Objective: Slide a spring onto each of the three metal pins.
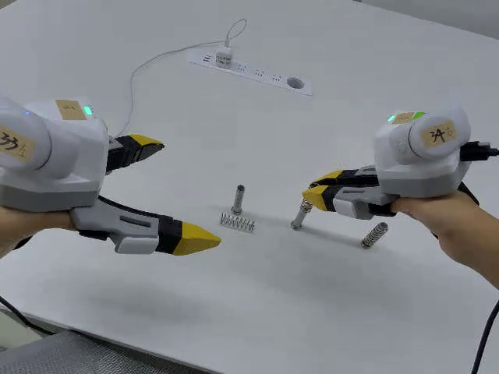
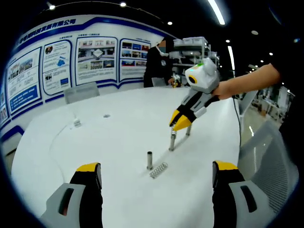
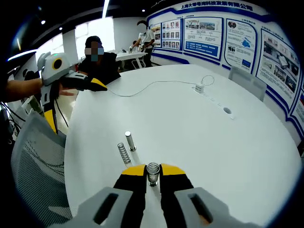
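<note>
On the white table a bare metal pin [image 1: 237, 200] stands upright with a loose spring [image 1: 237, 224] lying just in front of it. My right gripper [image 1: 316, 195] is shut on a spring [image 3: 152, 173] that sits on the top of a second, leaning pin [image 1: 299, 216]. A third pin with a spring on it [image 1: 374, 234] lies to the right, under the right hand. My left gripper [image 1: 175, 191] hovers open to the left of the bare pin, holding nothing. In the left gripper view the bare pin [image 2: 149, 160] and the loose spring [image 2: 158, 169] lie ahead between the wide jaws.
A white power strip [image 1: 257, 72] with a plugged charger and a thin cable lies at the far side of the table. The table's near edge [image 1: 156, 347] runs below the grippers. A grey mesh chair [image 3: 33, 166] stands by the table, and people stand farther back.
</note>
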Action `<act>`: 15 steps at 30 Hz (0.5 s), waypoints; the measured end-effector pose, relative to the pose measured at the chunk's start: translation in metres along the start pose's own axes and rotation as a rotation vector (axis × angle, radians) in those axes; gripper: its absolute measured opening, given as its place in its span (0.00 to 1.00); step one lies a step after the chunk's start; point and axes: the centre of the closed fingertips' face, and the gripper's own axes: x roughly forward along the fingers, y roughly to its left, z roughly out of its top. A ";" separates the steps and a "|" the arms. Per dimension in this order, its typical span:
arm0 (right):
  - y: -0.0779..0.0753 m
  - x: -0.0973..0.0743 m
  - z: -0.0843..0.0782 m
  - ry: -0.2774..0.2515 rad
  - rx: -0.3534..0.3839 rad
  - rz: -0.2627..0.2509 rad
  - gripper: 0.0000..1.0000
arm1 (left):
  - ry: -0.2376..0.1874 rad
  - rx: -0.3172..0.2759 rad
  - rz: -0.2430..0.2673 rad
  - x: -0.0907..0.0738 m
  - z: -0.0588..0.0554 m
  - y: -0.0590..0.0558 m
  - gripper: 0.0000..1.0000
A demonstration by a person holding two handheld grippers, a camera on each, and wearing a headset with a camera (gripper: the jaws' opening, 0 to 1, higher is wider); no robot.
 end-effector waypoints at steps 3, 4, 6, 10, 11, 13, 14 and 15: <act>-0.002 0.005 -0.005 0.005 0.004 -0.001 0.11 | 0.005 -0.003 -0.001 0.000 -0.001 -0.001 0.99; -0.002 0.006 -0.007 0.007 0.008 0.000 0.11 | 0.007 -0.005 0.000 0.001 -0.002 0.000 0.99; -0.001 0.010 -0.010 0.014 0.000 0.000 0.11 | 0.010 -0.010 0.002 0.001 -0.003 0.000 0.99; -0.002 0.015 -0.017 0.024 0.004 0.002 0.11 | 0.011 -0.011 0.003 0.003 -0.003 0.000 0.99; -0.002 0.016 -0.018 0.025 0.006 0.002 0.11 | 0.011 -0.012 0.003 0.003 -0.003 0.000 0.99; -0.004 0.018 -0.021 0.026 0.015 0.003 0.11 | 0.011 -0.015 0.004 0.003 -0.003 0.000 0.99; -0.004 0.019 -0.022 0.028 0.014 0.004 0.11 | 0.012 -0.015 0.005 0.003 -0.003 0.000 0.99; -0.004 0.020 -0.023 0.033 0.012 0.004 0.11 | 0.015 -0.015 0.005 0.003 -0.004 0.000 0.99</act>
